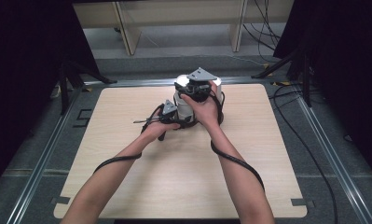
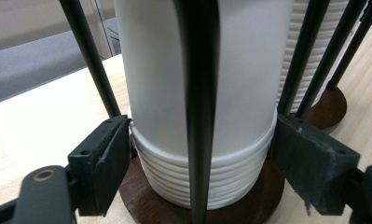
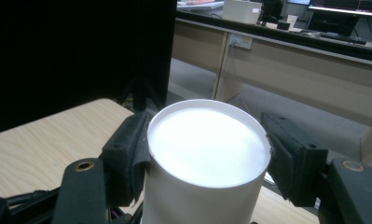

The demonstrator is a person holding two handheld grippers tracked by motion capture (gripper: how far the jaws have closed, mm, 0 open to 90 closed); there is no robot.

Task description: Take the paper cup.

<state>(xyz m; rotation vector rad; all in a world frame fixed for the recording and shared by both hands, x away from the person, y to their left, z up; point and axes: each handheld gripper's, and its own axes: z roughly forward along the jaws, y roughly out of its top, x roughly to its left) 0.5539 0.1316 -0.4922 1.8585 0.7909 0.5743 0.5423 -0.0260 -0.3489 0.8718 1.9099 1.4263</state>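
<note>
Jaws pinch from both sides as the left gripper (image 2: pixel 200 154) clamps the ribbed stack of cups (image 2: pixel 202 175) low in the black-rod holder (image 2: pixel 200 112) on its wooden base (image 2: pixel 141 198), while the right gripper (image 3: pixel 207 154) squeezes the top cup (image 3: pixel 207 149) above that base, so best lift straight up, steadying below.

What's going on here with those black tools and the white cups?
A person at a wooden table works a stack of white cups that stands upside down in a holder of black rods on a round wooden base. The left gripper clamps the stack low down. The right gripper grips the top cup, seemingly to lift it off.
</note>
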